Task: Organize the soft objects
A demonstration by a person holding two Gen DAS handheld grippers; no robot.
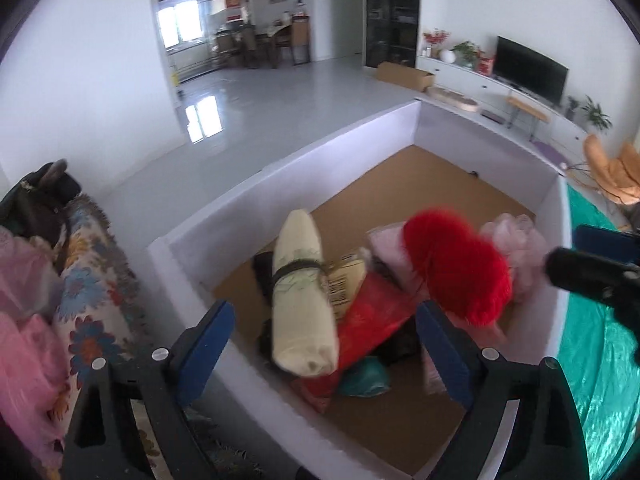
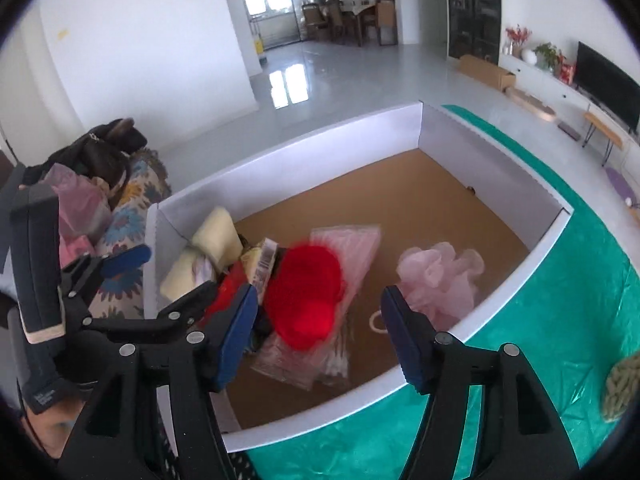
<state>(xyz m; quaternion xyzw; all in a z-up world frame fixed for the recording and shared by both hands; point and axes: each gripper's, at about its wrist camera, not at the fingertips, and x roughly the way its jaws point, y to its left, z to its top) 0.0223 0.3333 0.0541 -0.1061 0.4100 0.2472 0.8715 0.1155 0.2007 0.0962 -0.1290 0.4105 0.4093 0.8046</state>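
Observation:
A white box with a brown floor (image 1: 360, 144) (image 2: 500, 184) holds soft things. A blurred red fluffy item (image 1: 460, 268) (image 2: 308, 296) is in the air or just landing above a pink packet (image 2: 352, 244). A rolled cream towel (image 1: 300, 292) (image 2: 216, 236) leans on a red packet (image 1: 372, 316). A pink mesh puff (image 1: 516, 236) (image 2: 440, 276) lies at the right. My left gripper (image 1: 324, 344) is open and empty over the box's near-left corner. My right gripper (image 2: 320, 336) is open and empty over the near wall.
A flowered cloth (image 1: 92, 280) (image 2: 128, 220) with pink bags (image 1: 24, 320) and a dark bag (image 2: 104, 148) lies left of the box. Green sheeting (image 2: 560, 320) covers the surface to the right. A knitted olive item (image 2: 620, 388) lies at the far right.

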